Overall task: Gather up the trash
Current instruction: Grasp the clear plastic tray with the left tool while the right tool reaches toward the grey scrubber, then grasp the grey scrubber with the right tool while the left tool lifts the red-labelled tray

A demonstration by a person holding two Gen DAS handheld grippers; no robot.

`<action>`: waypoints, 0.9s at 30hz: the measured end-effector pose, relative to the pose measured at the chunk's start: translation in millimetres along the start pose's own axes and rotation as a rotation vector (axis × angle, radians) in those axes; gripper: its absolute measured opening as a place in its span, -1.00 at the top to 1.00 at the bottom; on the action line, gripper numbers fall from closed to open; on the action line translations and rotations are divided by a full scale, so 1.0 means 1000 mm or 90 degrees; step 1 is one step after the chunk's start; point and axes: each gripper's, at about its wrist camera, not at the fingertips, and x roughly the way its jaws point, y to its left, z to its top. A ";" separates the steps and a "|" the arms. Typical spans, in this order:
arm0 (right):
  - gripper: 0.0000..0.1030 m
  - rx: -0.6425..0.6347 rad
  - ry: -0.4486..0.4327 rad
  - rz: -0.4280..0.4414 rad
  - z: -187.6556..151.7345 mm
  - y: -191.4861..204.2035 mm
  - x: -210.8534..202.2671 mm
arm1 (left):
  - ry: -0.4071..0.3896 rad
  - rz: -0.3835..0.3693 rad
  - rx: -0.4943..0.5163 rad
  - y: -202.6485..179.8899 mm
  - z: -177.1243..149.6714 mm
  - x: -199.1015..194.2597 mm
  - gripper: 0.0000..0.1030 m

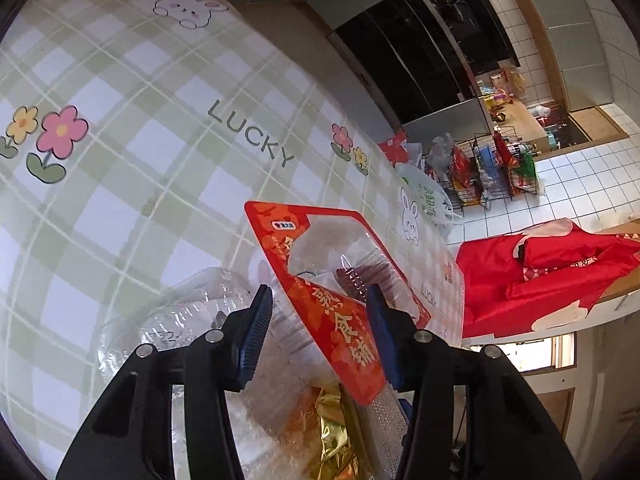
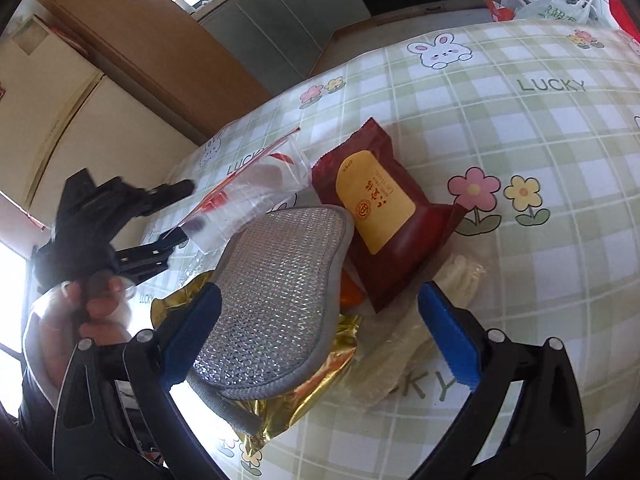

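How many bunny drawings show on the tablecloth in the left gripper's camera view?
2. One bunny is near the tablecloth's far top edge; the other bunny is at its right edge, beside the red-framed clear package. Others may be hidden under the trash.

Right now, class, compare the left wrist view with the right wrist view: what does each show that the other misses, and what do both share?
Only the left wrist view shows the red cloth and the wire rack of snacks, and the left hand-held gripper with the red-edged clear tray between its jaws.

Only the right wrist view shows the dark red packet, the open right hand-held gripper and a person's hand.

Both show the checked tablecloth, the gold foil wrapper and the silver mesh pad.
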 end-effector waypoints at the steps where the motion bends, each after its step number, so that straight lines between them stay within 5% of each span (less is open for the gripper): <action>1: -0.89 -0.002 0.001 0.003 0.000 0.000 0.000 | 0.005 0.001 -0.004 0.000 0.001 0.006 0.09; 3: -0.89 -0.001 0.002 0.007 -0.001 0.000 0.000 | 0.002 0.010 -0.002 0.001 0.001 0.012 0.15; 8: -0.85 0.022 0.007 0.038 -0.004 -0.004 -0.001 | -0.030 0.028 0.045 -0.005 -0.003 0.004 0.80; 15: -0.79 0.057 0.017 0.067 -0.013 -0.005 0.001 | -0.108 0.005 0.109 -0.020 -0.012 -0.036 0.91; 20: -0.26 0.093 0.009 0.098 -0.015 -0.011 -0.002 | -0.167 -0.007 0.141 -0.033 -0.017 -0.069 0.93; 24: 0.41 0.097 -0.031 0.098 -0.015 -0.011 -0.019 | -0.198 -0.016 0.146 -0.035 -0.023 -0.093 0.93; 27: 0.54 0.084 -0.073 0.090 -0.017 -0.007 -0.039 | -0.219 -0.023 0.145 -0.033 -0.029 -0.113 0.93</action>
